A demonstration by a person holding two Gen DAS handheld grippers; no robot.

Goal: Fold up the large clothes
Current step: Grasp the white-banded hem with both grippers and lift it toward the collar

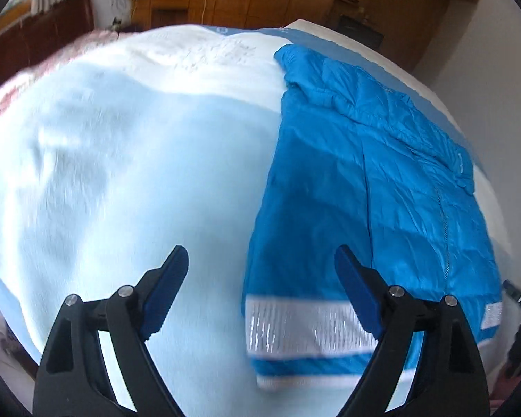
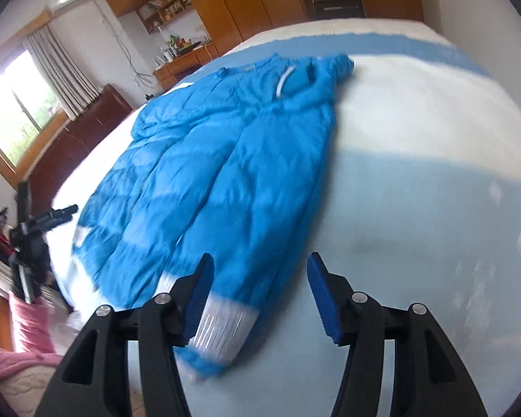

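A bright blue puffer jacket (image 1: 357, 187) with a white reflective hem band (image 1: 302, 326) lies flat on a pale blue bed cover (image 1: 139, 191). My left gripper (image 1: 260, 271) is open and empty, above the jacket's near left hem corner. In the right wrist view the jacket (image 2: 225, 160) lies lengthwise with both sides folded in, its hem band (image 2: 222, 330) nearest. My right gripper (image 2: 260, 274) is open and empty, over the jacket's near right hem corner.
The bed (image 2: 416, 173) stretches wide to the right of the jacket. A dark wooden headboard (image 1: 38, 34) and wooden cabinets (image 2: 246, 3) stand behind. A black tripod (image 2: 27, 239) and pink bedding (image 2: 24, 340) sit at the bed's left edge.
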